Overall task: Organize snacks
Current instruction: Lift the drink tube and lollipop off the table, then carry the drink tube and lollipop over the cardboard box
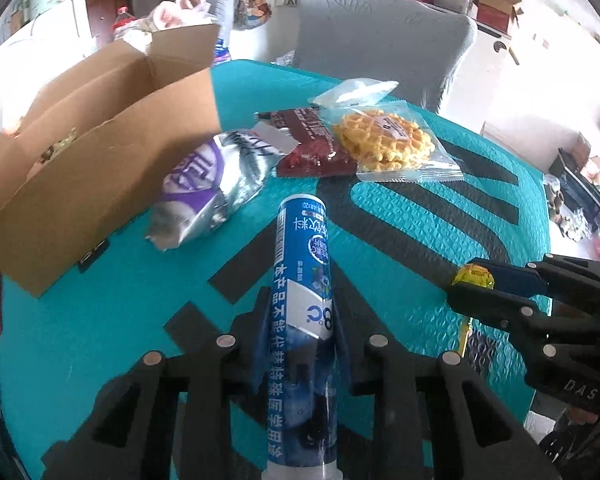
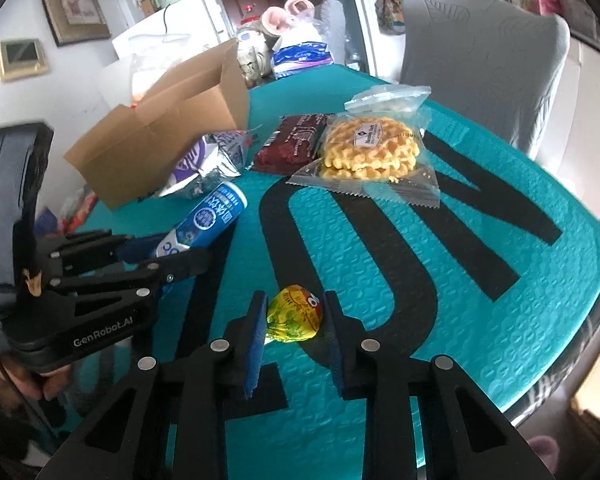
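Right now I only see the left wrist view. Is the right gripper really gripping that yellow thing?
Observer: Yes. The right wrist view shows the right gripper with both blue pads pressed against a wrapped sweet.
Operator: Anything printed on it?
Observer: A red patch at the top and green print lower down on the yellow wrapper.
Operator: What's behind my left gripper?
Observer: A hand grips the handle of the left gripper, whose fingers are shut on the blue tube.

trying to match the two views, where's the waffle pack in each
Left wrist view: waffle pack upper centre-right, beside the dark red packet.
Right wrist view: waffle pack upper centre, again right of the dark red packet.
Shared landmark: cardboard box at left.
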`<state>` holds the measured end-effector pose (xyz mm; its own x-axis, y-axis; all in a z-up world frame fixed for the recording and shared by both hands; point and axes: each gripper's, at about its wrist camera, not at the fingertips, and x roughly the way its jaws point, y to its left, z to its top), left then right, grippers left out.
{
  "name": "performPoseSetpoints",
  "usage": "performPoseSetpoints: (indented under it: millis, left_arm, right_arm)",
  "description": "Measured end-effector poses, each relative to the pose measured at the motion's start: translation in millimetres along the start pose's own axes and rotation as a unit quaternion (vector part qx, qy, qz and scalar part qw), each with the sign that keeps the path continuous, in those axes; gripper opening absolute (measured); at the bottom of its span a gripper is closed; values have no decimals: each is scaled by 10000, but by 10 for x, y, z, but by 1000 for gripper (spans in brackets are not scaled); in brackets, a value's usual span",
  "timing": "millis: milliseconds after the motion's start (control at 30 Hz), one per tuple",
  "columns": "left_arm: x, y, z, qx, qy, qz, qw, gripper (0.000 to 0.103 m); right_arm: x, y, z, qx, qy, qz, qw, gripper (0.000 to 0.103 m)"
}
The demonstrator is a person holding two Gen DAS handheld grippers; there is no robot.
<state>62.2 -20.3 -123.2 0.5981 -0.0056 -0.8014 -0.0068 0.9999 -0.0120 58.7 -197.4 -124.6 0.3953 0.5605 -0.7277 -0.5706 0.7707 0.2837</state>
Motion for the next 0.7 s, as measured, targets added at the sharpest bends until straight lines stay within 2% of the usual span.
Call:
performPoseSetpoints:
  millis: [300, 533, 700]
  left_arm:
    - [-337, 63, -115, -341, -310, 105, 9989, 28]
    - [-650, 168, -73, -533, -615, 134, 9966, 28]
    - [-907, 261, 52, -537, -948, 297, 9936, 28]
  right_arm:
    - [-109, 224, -32, -151, -98, 425, 9989, 27]
    - [-242, 381, 131, -369, -310, 594, 9971, 27]
    - [-349, 561, 325, -729, -526, 740, 9932, 27]
